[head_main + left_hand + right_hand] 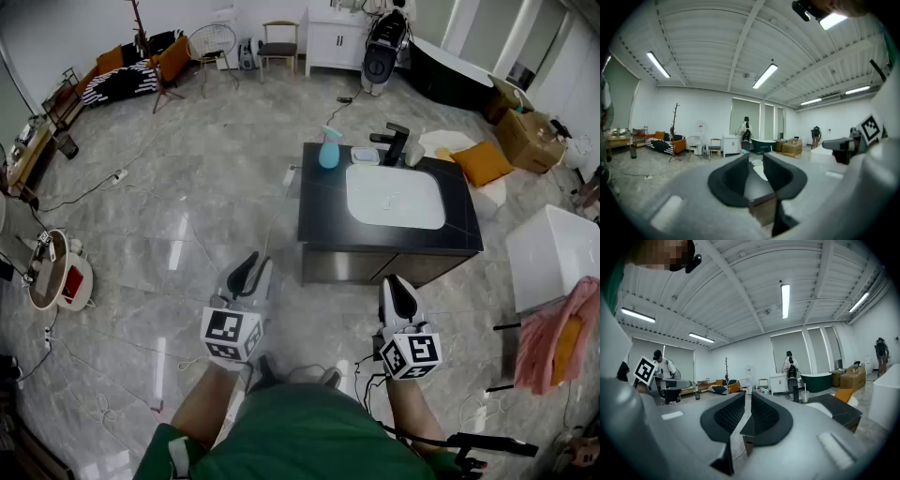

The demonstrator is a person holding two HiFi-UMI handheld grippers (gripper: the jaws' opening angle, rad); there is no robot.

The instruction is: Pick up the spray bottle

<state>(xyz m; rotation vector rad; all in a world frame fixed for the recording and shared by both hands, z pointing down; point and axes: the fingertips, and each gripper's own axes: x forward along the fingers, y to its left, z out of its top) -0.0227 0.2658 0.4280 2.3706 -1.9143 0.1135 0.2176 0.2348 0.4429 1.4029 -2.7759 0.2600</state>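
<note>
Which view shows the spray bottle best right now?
The head view: the spray bottle stands unobstructed at the counter's far left corner. In the left gripper view and the right gripper view I cannot make it out.

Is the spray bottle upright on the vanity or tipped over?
Upright: the spray bottle stands on its base at the black countertop's far left corner, nozzle uppermost.

Big white showroom kind of space. The glossy grey floor (187, 225) is reflecting the lights, with cables (89, 192) trailing across it. A black vanity (323, 208) with a white basin (375, 214) is standing in the middle. Along the far wall (66, 28) an orange sofa (174, 58), a wire chair (214, 42), a wooden chair (278, 42) and a white cabinet (336, 39) are lining up, with a dark bathtub (459, 75) sitting off to the right. Strip lights (785, 301) are glowing on the ribbed white ceiling (740, 287).
</note>
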